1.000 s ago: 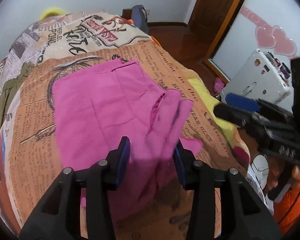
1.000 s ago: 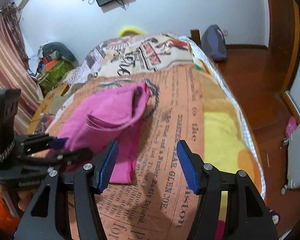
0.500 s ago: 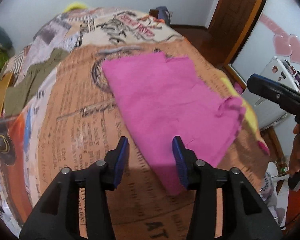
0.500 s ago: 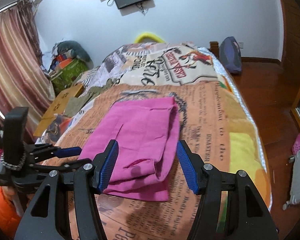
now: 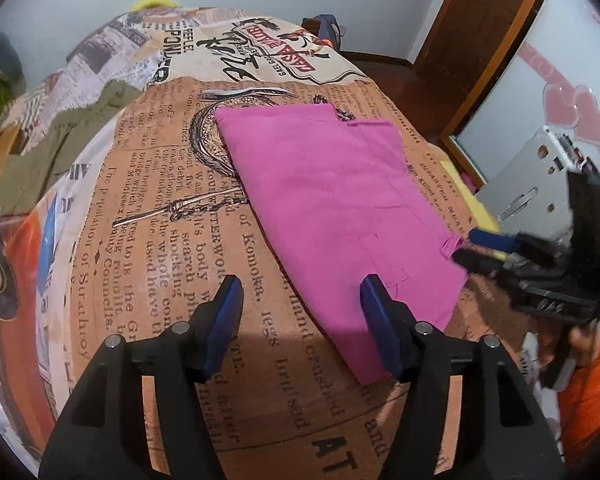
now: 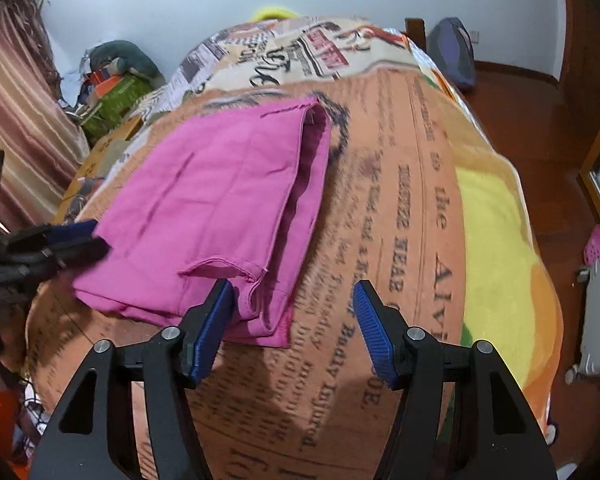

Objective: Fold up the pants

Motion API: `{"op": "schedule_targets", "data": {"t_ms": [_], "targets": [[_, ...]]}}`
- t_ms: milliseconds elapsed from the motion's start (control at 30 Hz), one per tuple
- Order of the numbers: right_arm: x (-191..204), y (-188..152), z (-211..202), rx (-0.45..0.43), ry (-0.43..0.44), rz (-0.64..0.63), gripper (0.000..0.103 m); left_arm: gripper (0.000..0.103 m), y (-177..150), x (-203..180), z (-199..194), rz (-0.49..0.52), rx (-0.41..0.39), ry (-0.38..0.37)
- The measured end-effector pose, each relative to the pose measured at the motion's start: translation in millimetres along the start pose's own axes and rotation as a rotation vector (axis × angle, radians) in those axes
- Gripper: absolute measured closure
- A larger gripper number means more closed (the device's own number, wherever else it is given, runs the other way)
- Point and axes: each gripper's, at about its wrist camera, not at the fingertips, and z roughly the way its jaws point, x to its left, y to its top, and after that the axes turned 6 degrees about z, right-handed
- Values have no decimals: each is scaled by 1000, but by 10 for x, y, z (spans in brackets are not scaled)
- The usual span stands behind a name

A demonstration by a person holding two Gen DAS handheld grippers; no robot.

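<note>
The pink pants (image 5: 340, 204) lie folded in a flat rectangle on the newspaper-print bedspread (image 5: 172, 248). They also show in the right wrist view (image 6: 220, 208), with layered edges along their right side. My left gripper (image 5: 302, 304) is open and empty, just above the pants' near left corner. My right gripper (image 6: 292, 308) is open and empty, at the pants' near right corner. The right gripper also shows in the left wrist view (image 5: 484, 248), at the pants' right edge. The left gripper shows in the right wrist view (image 6: 76, 240) at the pants' left edge.
An olive garment (image 5: 60, 152) lies at the bed's left side. A white appliance (image 5: 540, 184) stands on the floor to the right of the bed. A dark bag (image 6: 452, 52) sits on the wooden floor by the far wall. Clutter (image 6: 112, 80) is piled beside the striped curtain.
The pants went from lifted and draped to lying flat in a folded rectangle. My left gripper let go, pulled back and opened wider. The right gripper moved closer to the pants' near corner.
</note>
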Motion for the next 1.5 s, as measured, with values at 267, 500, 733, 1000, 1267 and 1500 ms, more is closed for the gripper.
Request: {"op": "schedule_targets", "data": {"t_ms": [267,500,733,1000,1267,1500], "targets": [[87,107,-142,-53,-36,-47,45,41,486,126,-76,57,-60,91],[97,284,-109,-103,0,-21,43,41,953,391,372,33,-1,27],[31,255,264,-15,16,5,43,41,1142,586,899,19,88,4],[-18,281,291,-7,48,31,43,53,1274,728,1172,9,77,-56],[22,323,230,-33,-1,21,43,88,1246,857,1075,-11,64,-42],[49,394,22,-89,-16,30,43,91,875,858,556,-11,1,64]]}}
